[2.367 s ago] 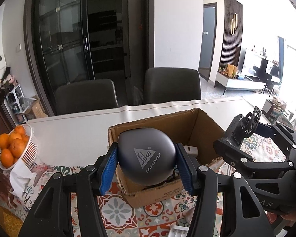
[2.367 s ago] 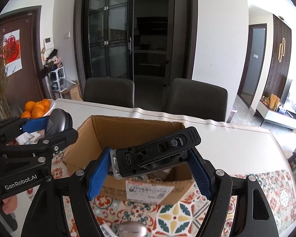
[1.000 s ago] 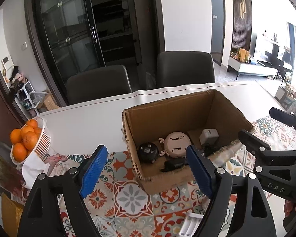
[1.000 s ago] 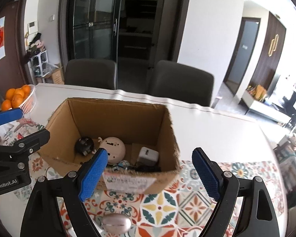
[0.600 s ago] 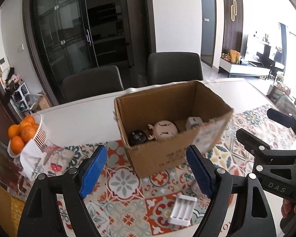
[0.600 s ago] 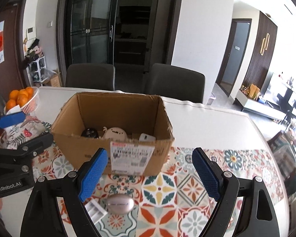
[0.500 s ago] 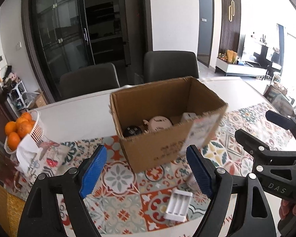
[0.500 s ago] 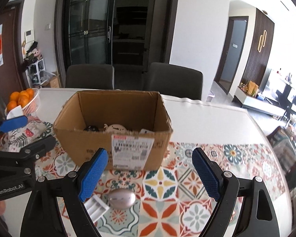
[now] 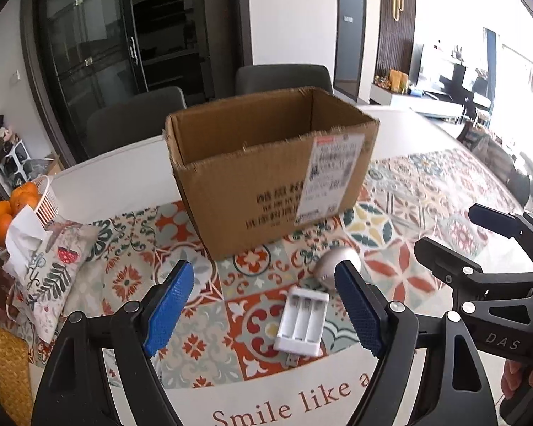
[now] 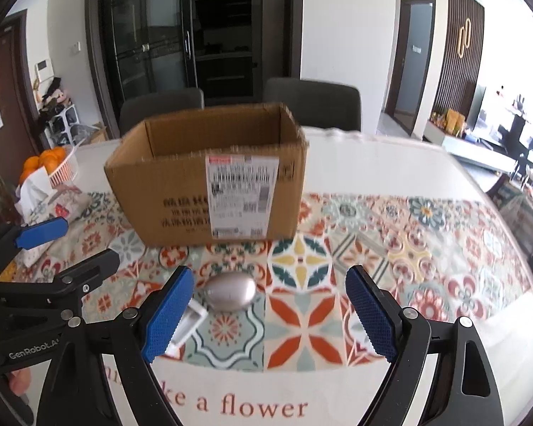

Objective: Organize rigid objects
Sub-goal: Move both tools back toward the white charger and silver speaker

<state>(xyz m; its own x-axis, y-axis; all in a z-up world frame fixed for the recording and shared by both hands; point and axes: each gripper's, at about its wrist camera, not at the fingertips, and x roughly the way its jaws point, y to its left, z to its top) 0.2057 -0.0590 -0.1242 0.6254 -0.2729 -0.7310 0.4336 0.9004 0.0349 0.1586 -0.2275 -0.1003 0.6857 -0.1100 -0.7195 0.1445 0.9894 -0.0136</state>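
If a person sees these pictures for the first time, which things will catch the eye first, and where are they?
The open cardboard box stands in the middle of the patterned tablecloth, its white label facing the cameras. In front of it lie a silver egg-shaped object and a white battery holder, close together. The blue-padded left gripper and right gripper frame the near edge, both open and empty.

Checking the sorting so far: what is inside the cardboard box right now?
Only the bare inner walls of the cardboard box show from either wrist view. Its front wall hides the floor, so its contents cannot be seen.
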